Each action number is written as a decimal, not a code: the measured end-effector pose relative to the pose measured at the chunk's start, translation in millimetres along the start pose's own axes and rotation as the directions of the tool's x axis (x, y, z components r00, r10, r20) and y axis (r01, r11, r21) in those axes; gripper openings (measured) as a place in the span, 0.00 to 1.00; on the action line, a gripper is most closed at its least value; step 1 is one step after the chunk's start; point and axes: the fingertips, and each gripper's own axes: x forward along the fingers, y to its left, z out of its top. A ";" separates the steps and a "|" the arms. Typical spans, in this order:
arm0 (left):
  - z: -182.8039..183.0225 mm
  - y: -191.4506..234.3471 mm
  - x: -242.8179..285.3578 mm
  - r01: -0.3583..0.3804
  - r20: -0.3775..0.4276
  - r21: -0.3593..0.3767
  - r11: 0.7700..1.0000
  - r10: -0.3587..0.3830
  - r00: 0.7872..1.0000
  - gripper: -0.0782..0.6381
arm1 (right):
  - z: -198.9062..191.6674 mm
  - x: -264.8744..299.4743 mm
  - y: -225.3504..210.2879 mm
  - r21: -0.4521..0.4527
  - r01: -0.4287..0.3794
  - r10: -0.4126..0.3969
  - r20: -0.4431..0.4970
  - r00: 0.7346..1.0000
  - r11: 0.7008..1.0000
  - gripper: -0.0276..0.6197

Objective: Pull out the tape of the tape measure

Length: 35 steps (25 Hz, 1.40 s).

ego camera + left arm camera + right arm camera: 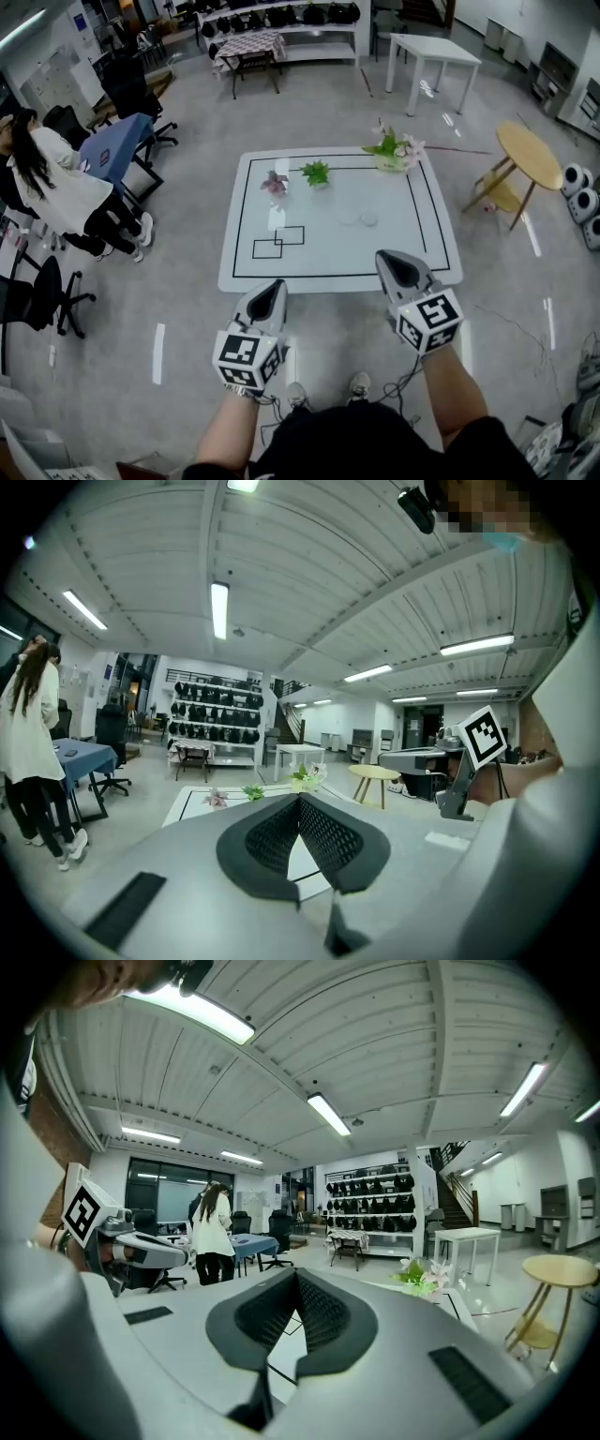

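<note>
A low white square table (323,258) with black border lines stands in front of the person. The grey left gripper (274,287) and the grey right gripper (392,261) hover over its near edge, each with jaws pressed together and empty. Two small pale round things (358,218) lie on the table, right of its middle. I cannot tell if one is the tape measure.

White, black-outlined table (375,246); grey floor (187,216)

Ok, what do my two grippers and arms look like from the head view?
The left gripper and right gripper are pale grey shells, each tapering to a claw lined with black mesh. Each carries a white cube with black square markers. Thin black cables trail below. The person's top is black.
</note>
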 end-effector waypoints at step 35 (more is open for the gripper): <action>-12.0 43.0 -52.3 0.237 -0.007 0.016 0.971 -0.237 0.972 0.11 | -11.8 -32.5 93.2 0.084 0.261 -0.259 -0.031 0.965 0.962 0.04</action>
